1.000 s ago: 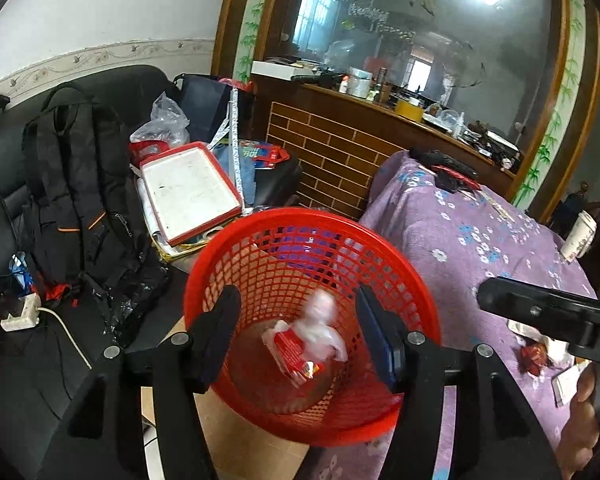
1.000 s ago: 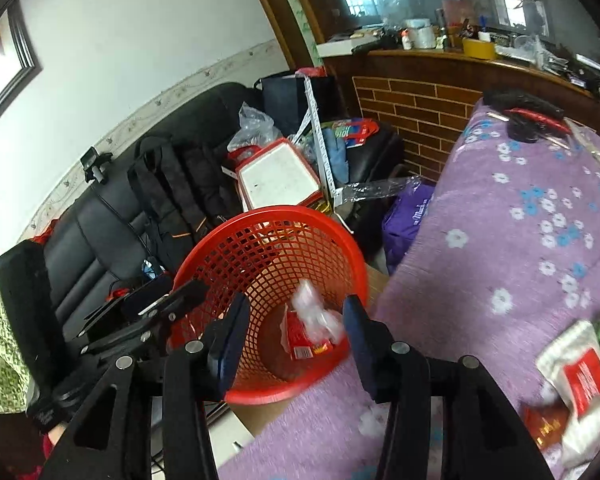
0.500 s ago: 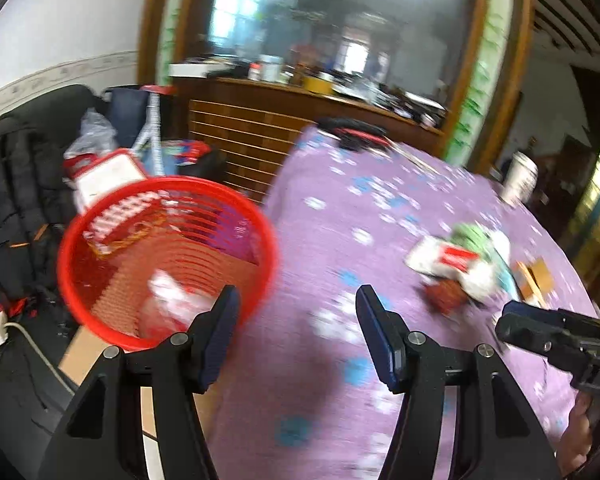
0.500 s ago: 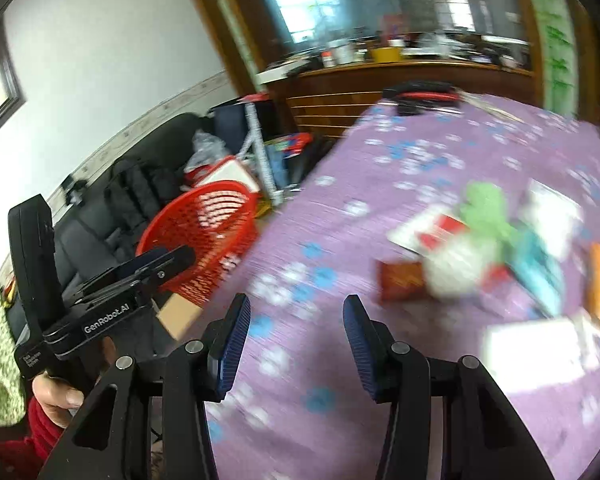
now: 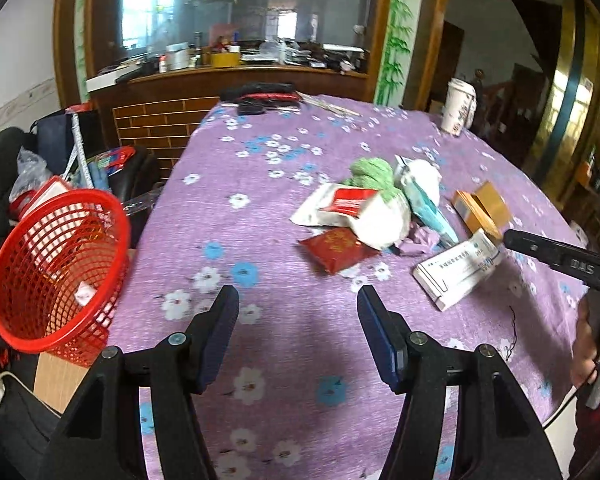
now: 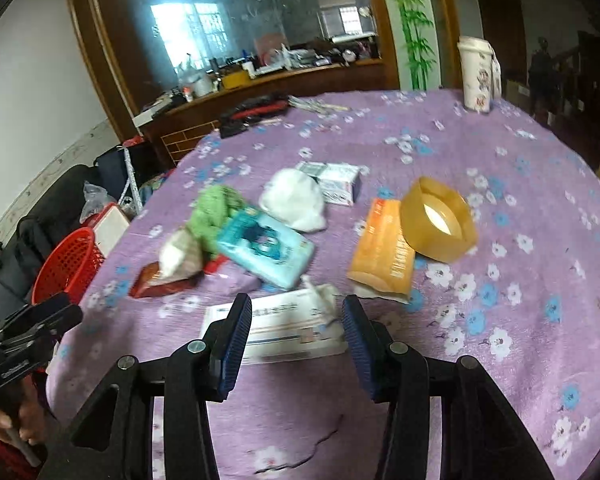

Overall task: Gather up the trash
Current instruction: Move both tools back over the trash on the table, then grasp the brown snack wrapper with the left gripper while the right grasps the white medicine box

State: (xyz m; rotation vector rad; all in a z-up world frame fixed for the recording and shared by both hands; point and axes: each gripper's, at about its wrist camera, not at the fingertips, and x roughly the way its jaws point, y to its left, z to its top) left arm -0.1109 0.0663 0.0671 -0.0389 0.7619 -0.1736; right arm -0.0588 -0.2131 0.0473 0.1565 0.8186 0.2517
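Note:
Trash lies in a heap on the purple flowered tablecloth point(image 5: 260, 168): a red packet point(image 5: 334, 249), a white bag with a red label point(image 5: 350, 210), a green wad point(image 5: 372, 174), a teal wipes pack point(image 6: 266, 246), a flat white box point(image 6: 278, 326), an orange packet point(image 6: 384, 254) and a tape roll point(image 6: 438, 220). The red mesh basket point(image 5: 56, 268) stands off the table's left edge. My left gripper point(image 5: 298, 304) hangs open and empty above bare cloth, short of the red packet. My right gripper point(image 6: 296, 312) is open, empty, just above the flat white box.
A tall patterned cup point(image 6: 478, 74) stands at the far right of the table, dark items point(image 5: 260, 98) at its far end. A black sofa with bags point(image 5: 40, 168) lies left of the basket. A brick-fronted counter point(image 5: 160, 128) is behind.
Both grippers have swung right, from over the red basket to over the table and its trash heap. Both stayed open and empty.

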